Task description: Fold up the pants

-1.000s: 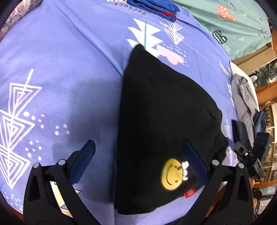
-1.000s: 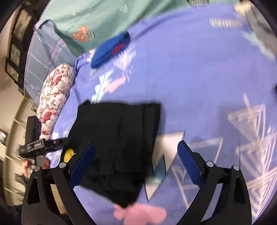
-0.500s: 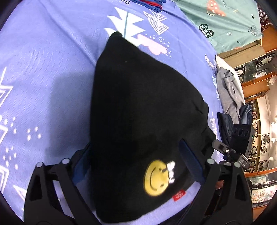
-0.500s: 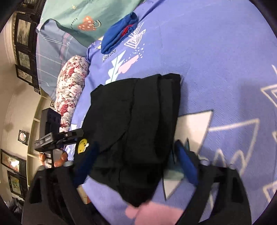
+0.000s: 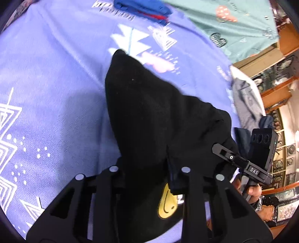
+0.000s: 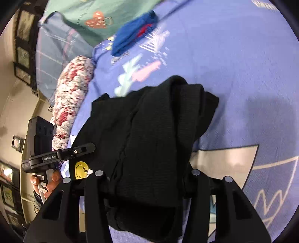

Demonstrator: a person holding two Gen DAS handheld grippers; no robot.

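The black pants (image 5: 149,112) lie folded into a thick stack on the purple patterned bedspread (image 5: 46,74). A yellow smiley patch (image 5: 167,203) shows at their near end. My left gripper (image 5: 147,168) is closing, its pads pinching bunched cloth at that end. In the right wrist view the pants (image 6: 149,121) fill the middle, with the smiley patch (image 6: 81,169) at the left. My right gripper (image 6: 145,173) is closing around the stacked layers, which bulge between its fingers. The fingertips of both grippers are buried in cloth.
A folded blue garment (image 5: 142,9) lies at the far side of the bedspread, also seen as the blue garment (image 6: 134,35). Grey clothes (image 5: 244,104) sit at the right bed edge, and a floral pillow (image 6: 72,93) at the left. A green sheet (image 5: 233,22) lies beyond.
Both grippers went from wide open beside the pants to closed down around the near end. The cloth now bunches up between the fingers, and both cameras have moved closer.
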